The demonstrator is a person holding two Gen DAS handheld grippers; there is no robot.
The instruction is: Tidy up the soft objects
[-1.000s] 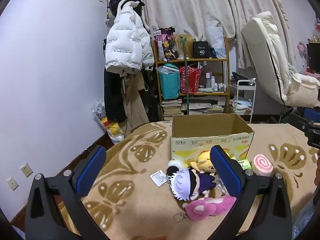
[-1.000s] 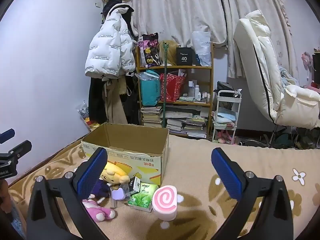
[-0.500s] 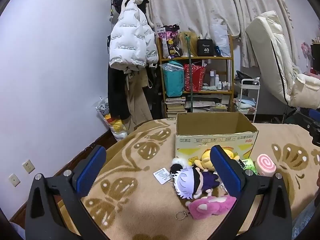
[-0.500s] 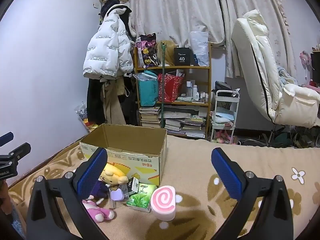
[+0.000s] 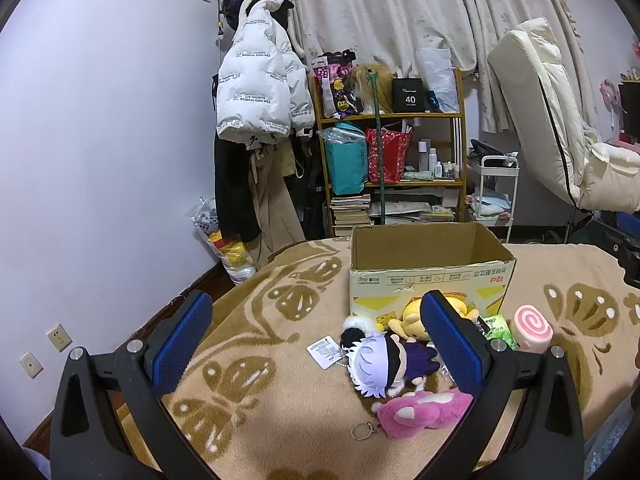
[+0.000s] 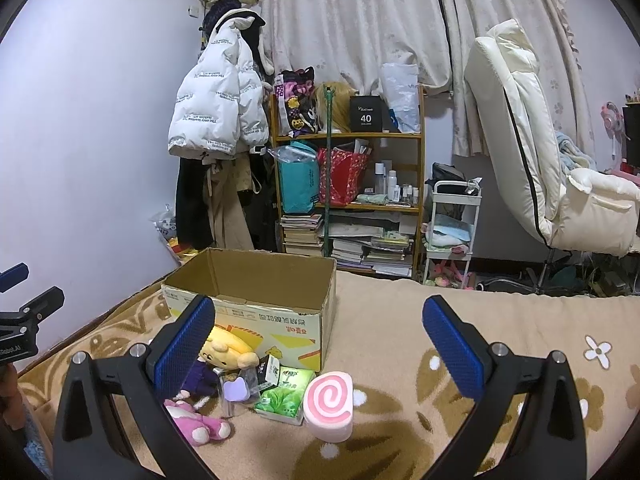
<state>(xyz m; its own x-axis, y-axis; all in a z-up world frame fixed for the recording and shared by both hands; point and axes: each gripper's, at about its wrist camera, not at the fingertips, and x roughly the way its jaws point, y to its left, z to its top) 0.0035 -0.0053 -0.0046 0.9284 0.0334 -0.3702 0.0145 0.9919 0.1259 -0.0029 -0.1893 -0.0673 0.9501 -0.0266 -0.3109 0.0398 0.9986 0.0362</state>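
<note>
Change since earlier frames: both views sit slightly further back and higher; the toys lie as before.

Left wrist view: left gripper (image 5: 316, 330), jaws spread wide, nothing held, above the blanket (image 5: 248, 344). Cardboard box (image 5: 430, 276), open-topped, empty as far as visible. Touching its front: yellow plush (image 5: 410, 316); white-haired doll (image 5: 374, 362); pink plush (image 5: 422, 412); keyring (image 5: 360, 431); paper tag (image 5: 325, 351).

Right wrist view: right gripper (image 6: 318, 344), jaws spread wide, empty. Pink swirl cushion (image 6: 330, 402) upright between the fingers, beside a green packet (image 6: 282, 400). Shelf (image 6: 348, 184) and jacket (image 6: 218, 116) behind.
</note>
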